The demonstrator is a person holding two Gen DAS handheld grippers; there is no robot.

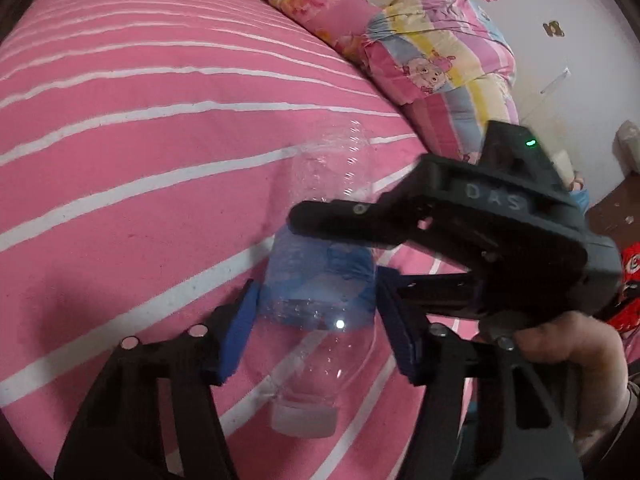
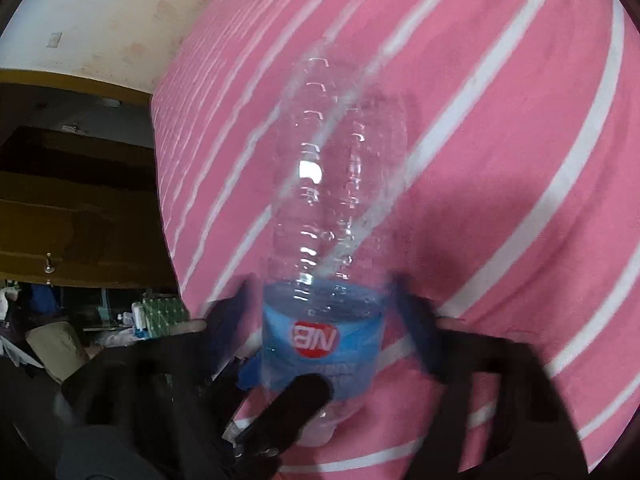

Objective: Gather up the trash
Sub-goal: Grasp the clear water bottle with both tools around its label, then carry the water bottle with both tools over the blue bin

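Left wrist view: clear plastic bottle [image 1: 320, 280] lying on pink striped bedspread [image 1: 140, 160], cap near; left gripper [image 1: 316, 328] pads pressing its blue label. Right gripper [image 2: 324, 320] straddles label, contact unclear.

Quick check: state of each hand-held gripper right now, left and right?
Left hand-held gripper: closed on the plastic bottle, pads against its sides.
Right hand-held gripper: straddles the same bottle; motion blur hides whether the pads touch, so it cannot be told.

Left tongs [image 1: 316, 320] and right tongs [image 2: 324, 320] angled down, jaws part-spread
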